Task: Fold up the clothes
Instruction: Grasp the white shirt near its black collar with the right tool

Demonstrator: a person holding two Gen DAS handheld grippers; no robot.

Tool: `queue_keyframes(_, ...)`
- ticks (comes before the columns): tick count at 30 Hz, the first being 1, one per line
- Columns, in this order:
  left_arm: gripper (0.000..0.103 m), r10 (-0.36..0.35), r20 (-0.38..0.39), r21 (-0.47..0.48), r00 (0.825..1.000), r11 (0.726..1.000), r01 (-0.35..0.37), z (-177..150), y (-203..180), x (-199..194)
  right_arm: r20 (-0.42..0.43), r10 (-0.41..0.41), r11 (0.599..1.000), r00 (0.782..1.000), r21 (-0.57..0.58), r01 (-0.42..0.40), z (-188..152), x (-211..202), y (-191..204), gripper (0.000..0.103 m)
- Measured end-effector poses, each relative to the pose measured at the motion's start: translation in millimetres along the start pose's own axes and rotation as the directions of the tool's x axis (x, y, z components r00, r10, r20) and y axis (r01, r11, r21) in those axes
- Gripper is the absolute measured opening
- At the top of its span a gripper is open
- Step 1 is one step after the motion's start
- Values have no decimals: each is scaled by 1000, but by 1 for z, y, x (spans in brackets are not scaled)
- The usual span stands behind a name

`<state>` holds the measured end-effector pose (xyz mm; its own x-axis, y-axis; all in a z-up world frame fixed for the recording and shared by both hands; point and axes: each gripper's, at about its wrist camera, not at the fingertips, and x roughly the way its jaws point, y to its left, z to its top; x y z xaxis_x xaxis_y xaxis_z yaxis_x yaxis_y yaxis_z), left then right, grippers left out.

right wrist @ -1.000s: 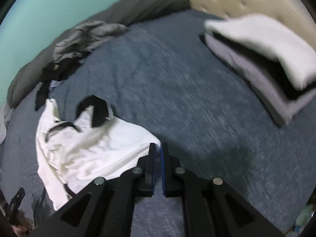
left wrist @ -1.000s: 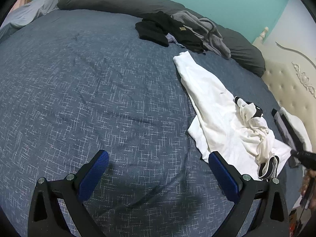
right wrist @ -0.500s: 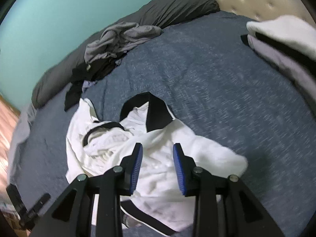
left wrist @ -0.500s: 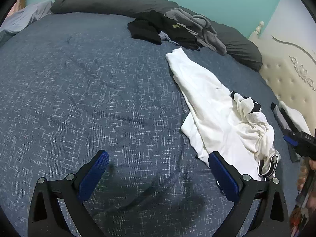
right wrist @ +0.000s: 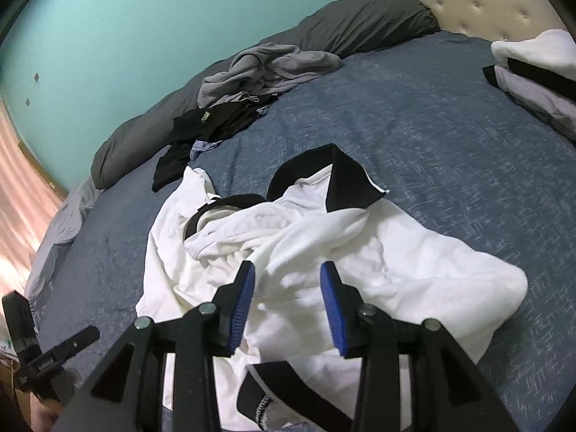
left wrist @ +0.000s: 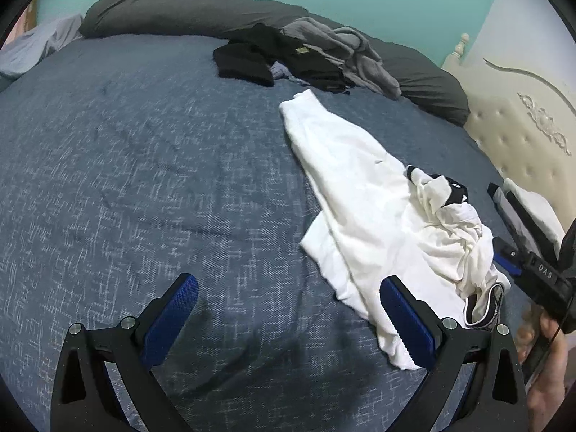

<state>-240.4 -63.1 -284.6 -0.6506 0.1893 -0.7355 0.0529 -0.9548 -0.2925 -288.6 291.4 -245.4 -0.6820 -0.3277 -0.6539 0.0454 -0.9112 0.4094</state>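
The white shirt (right wrist: 306, 248), soft, light and rumpled, lies on the bed (right wrist: 450, 151) just beneath the right gripper (right wrist: 286, 302), whose jaws are opening over bunched cloth, while the left gripper (left wrist: 288, 320) gapes wide beside its hem, probably the best hold

I see a matt, woven blue bedspread (left wrist: 151, 165) under a soft, crumpled white cotton shirt (right wrist: 378, 252). My gripper pads (right wrist: 245, 302) look ribbed blue rubber on matt black plastic; the headboard (left wrist: 522, 151) is tufted, faintly glossy leatherette.

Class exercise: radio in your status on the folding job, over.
Left gripper open over bare bedspread. Right gripper opening above crumpled white shirt, nothing pinched. Shirt unfolded. Path clear.
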Motion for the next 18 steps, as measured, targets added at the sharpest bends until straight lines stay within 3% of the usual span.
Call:
queue_keyframes(12, 103, -54, -25, 23, 998, 998, 55, 7, -40, 16, 8, 34, 996, 999, 84, -35, 15, 9, -31, 42)
queue_keyframes(18, 103, -62, -25, 69, 998, 996, 63, 36, -74, 23, 32, 46, 991, 998, 125, -50, 22, 8, -40, 42)
